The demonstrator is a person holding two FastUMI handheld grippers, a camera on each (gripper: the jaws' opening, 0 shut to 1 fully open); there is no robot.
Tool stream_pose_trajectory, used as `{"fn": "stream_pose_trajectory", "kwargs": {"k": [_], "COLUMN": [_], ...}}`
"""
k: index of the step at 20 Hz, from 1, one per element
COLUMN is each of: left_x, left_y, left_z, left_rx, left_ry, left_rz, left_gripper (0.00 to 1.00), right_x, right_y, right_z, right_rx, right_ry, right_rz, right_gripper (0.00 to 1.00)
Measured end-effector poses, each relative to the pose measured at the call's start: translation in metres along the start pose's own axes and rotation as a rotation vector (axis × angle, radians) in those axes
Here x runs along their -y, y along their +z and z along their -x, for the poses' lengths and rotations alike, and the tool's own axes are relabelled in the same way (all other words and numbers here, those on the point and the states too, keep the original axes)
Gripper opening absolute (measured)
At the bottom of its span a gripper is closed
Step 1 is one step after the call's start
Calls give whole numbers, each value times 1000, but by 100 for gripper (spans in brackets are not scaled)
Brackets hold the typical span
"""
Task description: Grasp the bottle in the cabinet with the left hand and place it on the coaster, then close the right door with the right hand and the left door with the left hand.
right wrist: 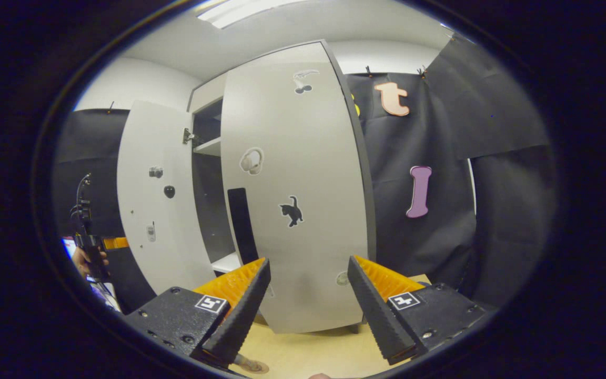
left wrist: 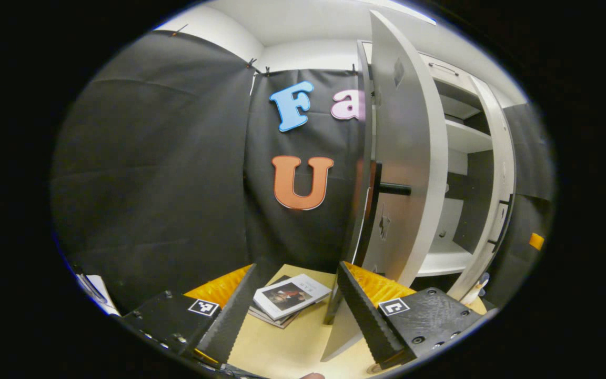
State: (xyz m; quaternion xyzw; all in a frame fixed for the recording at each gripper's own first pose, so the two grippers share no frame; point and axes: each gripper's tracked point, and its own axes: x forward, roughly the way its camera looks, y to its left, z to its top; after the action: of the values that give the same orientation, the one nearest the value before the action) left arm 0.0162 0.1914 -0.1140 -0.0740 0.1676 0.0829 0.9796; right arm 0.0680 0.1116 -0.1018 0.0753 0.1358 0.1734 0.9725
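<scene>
Right gripper view: right tongs (right wrist: 308, 295) gaping, holding nothing, right door (right wrist: 295, 184) upright dead ahead, partly open; left tongs (left wrist: 295, 300) also empty (left door (left wrist: 405, 158) ahead-right), bottle unseen.

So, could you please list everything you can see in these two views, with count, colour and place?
Cabinet: one, white with dark interior, shelves visible, standing on the table.
Left door: one, pale grey, open, black handle.
Right door: one, pale grey, partly open, with cat and other stickers.
Table: one, light wood, beneath both grippers.
Books: small stack, white cover on top, on the table left of the left door.
Hand: one, at the far left of the right gripper view, holding a dark device.
Left gripper: jaws open, empty.
Right gripper: jaws open, empty, facing the right door.
</scene>
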Motion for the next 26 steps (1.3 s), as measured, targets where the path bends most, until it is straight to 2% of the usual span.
{"fn": "stream_pose_trajectory", "kwargs": {"k": [3,4,6,14,15,21,26], "left_x": [5,8,19,58,60,83,112], "left_y": [1,1,-2,-8,-9,-11,-13], "left_z": [2,2,5,10,10,10,4], "left_rx": [-2,-5,-8,5,5,1,19], "left_ry": [-13,-25,-55,-176,-180,-247,-314], "left_rz": [-28,-30,-38,-39,-42,-30,-64], "left_gripper": [94,98,94,93,100,100,100], "right_x": [1,2,6,22,24,29,31], "right_y": [0,0,-1,-5,-3,-1,2], "right_z": [1,3,4,11,13,17,21], "right_rx": [-1,0,0,-9,-7,1,4], "right_ry": [3,2,-3,-35,-39,-53,-61], "right_rz": [1,-1,-4,-4,-7,-7,6], "right_gripper": [97,97,97,97,96,97,97]}}
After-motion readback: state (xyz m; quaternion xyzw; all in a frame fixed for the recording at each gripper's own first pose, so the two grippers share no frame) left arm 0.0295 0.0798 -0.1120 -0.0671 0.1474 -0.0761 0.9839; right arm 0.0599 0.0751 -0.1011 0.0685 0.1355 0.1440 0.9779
